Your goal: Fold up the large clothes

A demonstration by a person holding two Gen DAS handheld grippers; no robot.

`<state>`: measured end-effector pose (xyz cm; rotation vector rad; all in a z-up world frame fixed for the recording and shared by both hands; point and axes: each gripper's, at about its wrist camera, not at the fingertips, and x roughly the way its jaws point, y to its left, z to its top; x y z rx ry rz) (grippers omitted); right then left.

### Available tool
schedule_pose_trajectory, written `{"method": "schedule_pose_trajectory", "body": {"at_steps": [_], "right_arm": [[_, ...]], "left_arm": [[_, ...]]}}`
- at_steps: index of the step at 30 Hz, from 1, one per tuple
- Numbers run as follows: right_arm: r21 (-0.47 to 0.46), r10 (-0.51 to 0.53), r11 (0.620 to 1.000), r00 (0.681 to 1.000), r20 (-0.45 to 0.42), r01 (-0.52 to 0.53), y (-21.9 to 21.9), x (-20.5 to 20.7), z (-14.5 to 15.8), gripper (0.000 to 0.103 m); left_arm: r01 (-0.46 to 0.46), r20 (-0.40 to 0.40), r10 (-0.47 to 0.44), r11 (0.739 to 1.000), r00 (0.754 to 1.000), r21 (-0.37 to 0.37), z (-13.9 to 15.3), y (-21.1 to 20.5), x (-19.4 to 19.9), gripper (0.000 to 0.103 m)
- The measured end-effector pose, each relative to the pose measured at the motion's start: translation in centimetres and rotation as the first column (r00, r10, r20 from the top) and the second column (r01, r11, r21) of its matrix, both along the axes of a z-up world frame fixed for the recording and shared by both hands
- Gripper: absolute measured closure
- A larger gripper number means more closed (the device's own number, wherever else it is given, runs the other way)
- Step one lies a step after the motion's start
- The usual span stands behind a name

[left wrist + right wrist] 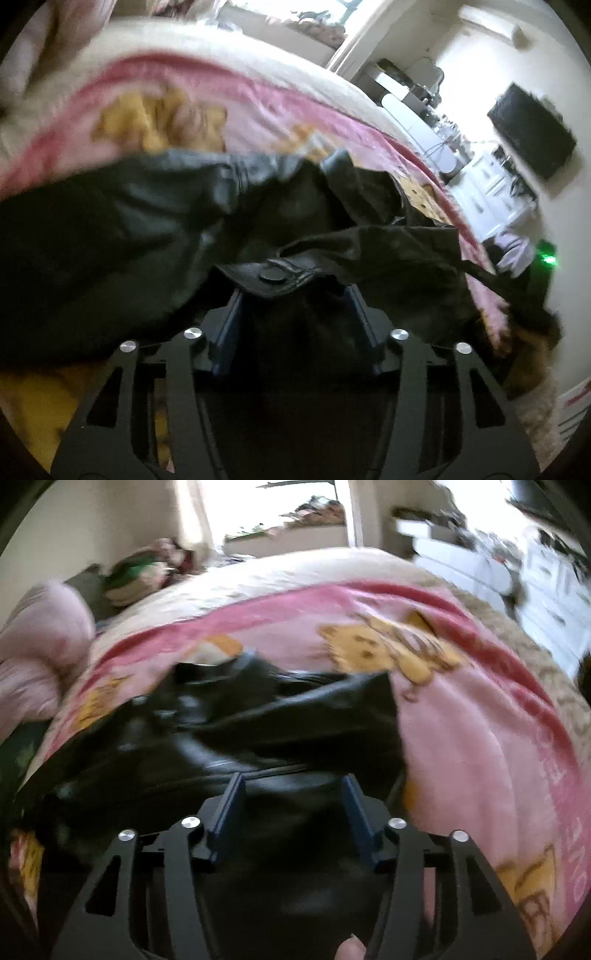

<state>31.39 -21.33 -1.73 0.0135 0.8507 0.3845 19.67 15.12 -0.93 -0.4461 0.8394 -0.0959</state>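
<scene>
A black jacket (155,229) is lying crumpled on a pink blanket (461,738). The left gripper (293,295) is standing apart beneath its snap tab (271,277), pads not pressing. The right gripper (293,786) is gaping over the jacket, gripping nothing.

A bed (295,568) carries a pink blanket (461,738), with a black jacket (258,731) lying on it.

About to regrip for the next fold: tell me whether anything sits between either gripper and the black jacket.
Nothing visible does. The black jacket lies directly at the left gripper, its snap tab between the open fingers. The right gripper is likewise open right over the jacket. Only the pink blanket lies underneath.
</scene>
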Motion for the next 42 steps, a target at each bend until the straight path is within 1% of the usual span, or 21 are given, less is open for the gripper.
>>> {"method": "schedule_pose_trajectory", "body": {"at_steps": [1,2,3,5,6,8,10,11,12,13,14,16,17,18,20,22,27,29,33,38,42], "right_arm": [[0.002,0.026,1.000,1.000,0.015,-0.026,0.5,-0.9,0.5,0.045],[-0.001,0.056,0.998,0.998,0.028,-0.056,1.2,-2.0,0.9,0.043],[-0.007,0.081,0.997,0.996,0.028,-0.081,1.7,-2.8,0.9,0.039],[-0.017,0.111,0.994,0.994,0.011,-0.111,2.8,-3.9,0.5,0.037],[-0.026,0.130,0.991,0.991,-0.015,-0.130,3.5,-4.5,-0.1,0.036],[-0.050,0.140,0.989,0.989,-0.055,-0.142,4.4,-4.9,-1.3,0.033],[-0.090,0.124,0.987,0.987,-0.098,-0.133,5.0,-5.0,-2.7,0.027],[-0.109,0.114,0.986,0.985,-0.131,-0.129,5.2,-5.0,-3.7,0.026],[-0.119,0.107,0.985,0.985,-0.136,-0.124,5.4,-5.0,-4.1,0.026],[-0.126,0.102,0.985,0.987,-0.125,-0.118,5.6,-5.2,-4.1,0.023],[-0.121,0.107,0.985,0.987,-0.117,-0.121,5.6,-5.5,-3.7,0.021],[-0.074,0.122,0.989,0.987,-0.106,-0.130,5.7,-6.0,-2.9,0.018],[-0.042,0.130,0.990,0.987,-0.097,-0.134,5.6,-6.3,-2.3,0.016],[-0.028,0.136,0.990,0.987,-0.088,-0.139,5.8,-6.6,-1.7,0.012],[-0.018,0.149,0.988,0.987,-0.055,-0.150,6.5,-7.5,-0.6,0.008],[-0.012,0.174,0.985,0.984,-0.034,-0.174,7.2,-8.2,0.2,0.006],[-0.004,0.237,0.971,0.971,0.021,-0.237,10.2,-10.0,2.5,0.004],[-0.007,0.264,0.965,0.964,0.041,-0.264,11.7,-10.5,3.3,0.004],[-0.024,0.317,0.948,0.946,0.070,-0.316,15.2,-11.5,4.2,0.004],[-0.022,0.373,0.928,0.925,0.067,-0.372,19.1,-12.2,4.4,0.004],[-0.027,0.409,0.913,0.910,0.067,-0.408,22.1,-12.7,4.5,0.004]], "left_arm": [[-0.018,0.023,0.017,0.998,1.000,0.052,1.0,-0.3,-0.6,0.051],[-0.030,0.035,0.027,0.996,0.999,0.079,1.5,-0.6,-0.8,0.049],[-0.024,0.039,0.020,0.996,0.999,0.087,1.8,-1.0,-1.1,0.046],[0.007,0.007,-0.008,0.998,1.000,0.059,1.3,-1.9,-1.1,0.046],[0.020,-0.023,-0.019,0.999,1.000,0.041,0.4,-2.3,-1.1,0.046],[0.019,-0.080,-0.014,0.998,0.997,0.058,-1.5,-2.8,-1.0,0.046],[-0.003,-0.131,0.014,0.997,0.991,0.081,-3.4,-3.0,-0.8,0.045],[-0.014,-0.147,0.024,0.998,0.989,0.068,-4.2,-2.8,-0.7,0.044],[-0.019,-0.145,0.027,0.998,0.989,0.055,-4.4,-2.6,-0.8,0.044],[-0.026,-0.135,0.031,0.999,0.990,0.043,-4.1,-2.4,-1.0,0.044],[-0.033,-0.131,0.038,0.999,0.991,0.040,-3.8,-2.2,-1.2,0.037],[-0.062,-0.112,0.069,0.996,0.991,0.058,-2.9,-1.7,-1.8,0.023],[-0.077,-0.098,0.082,0.996,0.992,0.054,-2.5,-1.3,-2.3,0.018],[-0.095,-0.092,0.100,0.994,0.991,0.050,-2.1,-0.8,-2.6,0.014],[-0.147,-0.091,0.152,0.987,0.984,0.059,-1.5,0.2,-3.2,0.009],[-0.217,-0.102,0.226,0.972,0.969,0.091,-1.2,1.6,-4.3,0.009],[-0.335,-0.116,0.349,0.934,0.930,0.127,-0.8,4.4,-6.3,0.009],[-0.367,-0.122,0.382,0.921,0.916,0.127,-0.8,5.5,-7.1,0.009],[-0.450,-0.124,0.461,0.887,0.879,0.107,-0.7,8.0,-8.9,0.009],[-0.518,-0.102,0.530,0.847,0.842,0.119,-0.1,10.3,-10.3,0.009],[-0.572,-0.092,0.584,0.810,0.806,0.128,0.3,12.4,-11.4,0.009]]}}
